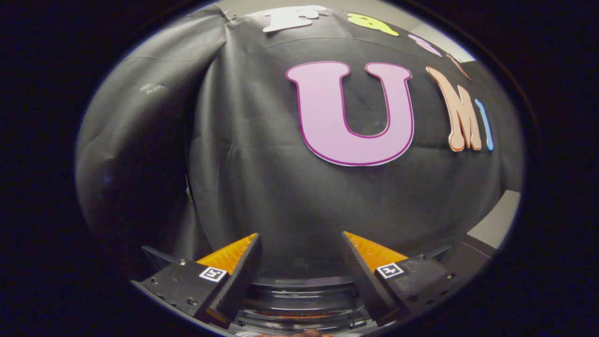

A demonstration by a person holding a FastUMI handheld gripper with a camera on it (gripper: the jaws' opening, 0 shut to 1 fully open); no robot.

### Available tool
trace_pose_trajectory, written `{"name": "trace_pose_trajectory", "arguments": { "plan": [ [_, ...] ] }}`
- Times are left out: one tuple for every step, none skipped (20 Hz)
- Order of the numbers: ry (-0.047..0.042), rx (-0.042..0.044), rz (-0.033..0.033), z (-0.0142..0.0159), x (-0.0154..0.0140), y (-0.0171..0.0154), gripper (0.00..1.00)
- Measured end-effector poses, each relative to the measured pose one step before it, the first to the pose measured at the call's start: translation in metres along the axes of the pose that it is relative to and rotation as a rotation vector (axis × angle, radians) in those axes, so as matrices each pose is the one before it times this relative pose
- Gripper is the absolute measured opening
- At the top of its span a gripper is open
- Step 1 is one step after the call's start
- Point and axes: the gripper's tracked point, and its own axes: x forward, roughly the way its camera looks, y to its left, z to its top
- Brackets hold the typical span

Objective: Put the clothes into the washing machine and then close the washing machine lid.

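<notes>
Black cloth wall (290,187) straight ahead, creased and draped, with a vertical fold at about 9 o'clock from the gap between the fingers. Pale plain wall (498,220) at 3 o'clock past the cloth's edge, and more of it above the cloth at 12 to 1 o'clock. A dark flat edge (472,255) at about 4 o'clock, kind unclear.

One gripper (301,241), two fingers (243,271), one square printed marker (213,274) on each finger block, two in all. One washing machine (299,299), seen as a round drum or lid: clear, glossy curved rings with an orange tint low down, at 6 o'clock, lying low between the two fingers and just beneath their bases. Cannot tell whether that lid is up or down, nor whether clothes lie within.

Held level, pointing squarely at the cloth, fingers spread wide apart with nothing between the tips, touching nothing. A small rounded patch (309,333), perhaps part of a hand, at the very bottom at 6 o'clock; too little shown to be sure.
</notes>
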Motion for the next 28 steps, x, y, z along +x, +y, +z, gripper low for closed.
{"name": "trace_pose_trajectory", "arguments": {
  "plan": [
    [0.00723, -0.00097, -0.00159, -0.00019, -0.00114, -0.0007, 1.0],
    [-0.00153, 0.00265, -0.00375, 0.00015, 0.00118, 0.00027, 1.0],
    [-0.00461, -0.00309, -0.00314, 0.00079, -0.00166, 0.00023, 1.0],
    [0.00539, 0.00094, -0.00213, -0.00005, -0.00053, -0.00066, 1.0],
    [-0.0046, -0.00309, -0.00066, 0.00154, -0.00092, 0.00013, 1.0],
    [0.00161, 0.00362, -0.00164, -0.00016, 0.00102, -0.00067, 1.0],
    [-0.00553, -0.00274, -0.0014, 0.00059, -0.00053, -0.00005, 1.0],
    [0.0019, 0.00279, -0.00286, -0.0015, 0.00471, -0.00504, 1.0],
    [-0.00252, -0.00243, -0.00152, 0.00038, -0.00153, 0.00053, 1.0],
    [0.00261, 0.00229, -0.00247, 0.00024, -0.0012, 0.00015, 1.0],
    [0.00708, 0.00289, 0.00032, 0.00035, -0.00163, 0.00032, 1.0],
    [0.01113, -0.00271, 0.00339, -0.00213, -0.00208, -0.00063, 1.0],
    [0.00926, -0.00134, 0.00182, -0.00396, -0.00687, 0.00093, 1.0],
    [-0.00313, 0.00016, -0.00004, -0.00039, -0.00514, 0.00051, 1.0],
    [-0.00667, 0.00041, -0.00255, 0.00006, -0.00473, 0.00002, 1.0],
    [-0.00682, -0.00117, -0.00228, 0.0006, -0.00167, 0.00025, 0.99],
    [-0.00331, -0.00021, -0.00164, 0.0002, -0.00297, -0.00047, 0.99],
    [-0.00204, 0.0012, -0.00174, -0.00018, -0.00219, -0.00034, 0.99],
    [-0.00248, -0.00046, -0.00308, 0.00014, -0.00296, -0.00048, 0.99],
    [0.00304, 0.00061, -0.00212, -0.00095, -0.00122, -0.00046, 0.99],
    [-0.00151, -0.00066, -0.00223, 0.00021, -0.00263, 0.00002, 0.99],
    [0.00049, -0.00012, -0.00134, -0.0006, -0.00422, -0.00008, 0.99],
    [-0.00337, 0.0001, -0.00113, 0.00066, -0.00288, 0.00062, 0.99],
    [0.00028, 0.00117, -0.00139, -0.00182, -0.00319, -0.00073, 0.98],
    [-0.00356, 0.00006, -0.00195, -0.00023, -0.00404, 0.00009, 0.98],
    [-0.00017, 0.00134, -0.00227, -0.00033, -0.00436, 0.00114, 0.98],
    [-0.00686, -0.00376, -0.00653, -0.0008, -0.0044, -0.00116, 0.98],
    [0.00481, -0.00008, -0.00464, -0.00151, -0.00326, -0.00029, 0.97]
  ]
}}
